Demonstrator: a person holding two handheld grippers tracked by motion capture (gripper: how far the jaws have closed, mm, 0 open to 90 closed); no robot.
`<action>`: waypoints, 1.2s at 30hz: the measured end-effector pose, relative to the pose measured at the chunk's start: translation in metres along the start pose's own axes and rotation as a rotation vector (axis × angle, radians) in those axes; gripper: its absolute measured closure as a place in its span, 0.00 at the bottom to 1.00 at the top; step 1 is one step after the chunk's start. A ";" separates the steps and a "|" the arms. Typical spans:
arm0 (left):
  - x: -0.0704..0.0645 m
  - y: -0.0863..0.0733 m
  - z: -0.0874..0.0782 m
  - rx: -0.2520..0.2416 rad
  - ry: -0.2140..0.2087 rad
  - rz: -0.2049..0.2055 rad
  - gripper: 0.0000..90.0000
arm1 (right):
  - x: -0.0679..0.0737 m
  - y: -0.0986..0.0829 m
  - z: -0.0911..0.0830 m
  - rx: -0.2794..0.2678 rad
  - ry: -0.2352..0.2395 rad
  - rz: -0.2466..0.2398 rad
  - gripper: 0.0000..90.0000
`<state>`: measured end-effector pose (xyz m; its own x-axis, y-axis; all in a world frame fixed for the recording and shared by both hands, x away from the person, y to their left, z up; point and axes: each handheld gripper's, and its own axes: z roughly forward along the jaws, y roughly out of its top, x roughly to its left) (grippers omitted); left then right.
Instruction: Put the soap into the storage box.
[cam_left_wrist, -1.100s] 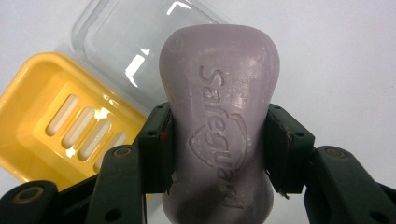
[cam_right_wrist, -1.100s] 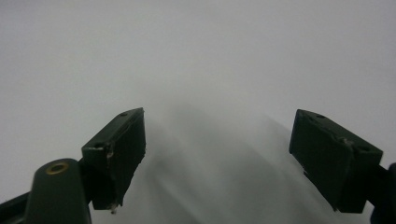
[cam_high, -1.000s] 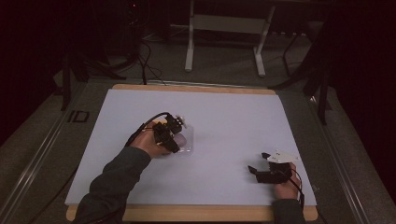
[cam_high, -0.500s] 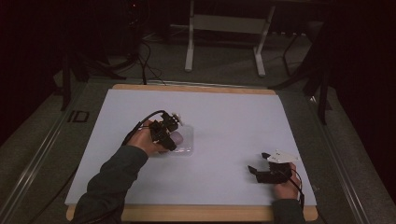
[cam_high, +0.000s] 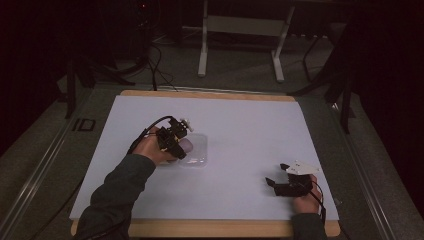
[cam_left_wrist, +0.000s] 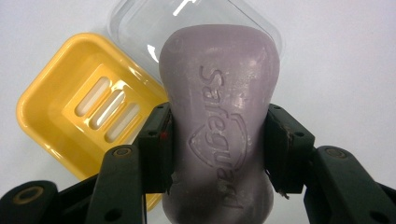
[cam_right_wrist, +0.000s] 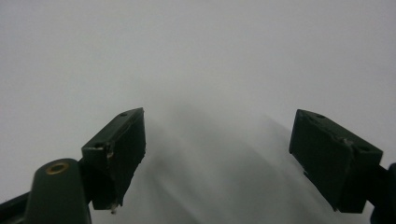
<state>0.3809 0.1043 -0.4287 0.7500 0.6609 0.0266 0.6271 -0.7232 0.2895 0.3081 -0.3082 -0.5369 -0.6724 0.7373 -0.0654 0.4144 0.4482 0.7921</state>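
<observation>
Carefully, I kept my left gripper (cam_left_wrist: 218, 149) pinching the purple soap bar (cam_left_wrist: 219, 116) by its waist, aiming squarely over the yellow dish (cam_left_wrist: 70, 107) beside it, while my right gripper (cam_right_wrist: 219, 154) idled spread.

The worktop (cam_high: 240, 125) lay bare ahead of the right gripper (cam_high: 276, 177), whose fingers (cam_right_wrist: 116, 149) stood wide apart over open white surface. Near the left gripper (cam_high: 180, 145), a yellow soap dish (cam_left_wrist: 70, 107) and a clear lid (cam_left_wrist: 154, 23) blocked the way, touching.
</observation>
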 end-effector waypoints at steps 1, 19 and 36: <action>0.000 0.000 0.000 -0.004 -0.001 -0.004 0.56 | 0.000 0.000 0.000 0.000 0.000 0.000 0.20; 0.010 -0.004 -0.003 -0.006 0.007 -0.034 0.56 | 0.000 0.000 0.000 0.000 0.000 0.000 0.20; 0.019 -0.008 -0.004 -0.007 0.014 -0.054 0.56 | 0.000 0.000 0.000 0.000 0.000 0.000 0.20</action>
<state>0.3895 0.1231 -0.4267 0.7119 0.7019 0.0237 0.6653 -0.6847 0.2976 0.3081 -0.3083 -0.5369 -0.6723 0.7374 -0.0652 0.4145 0.4480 0.7921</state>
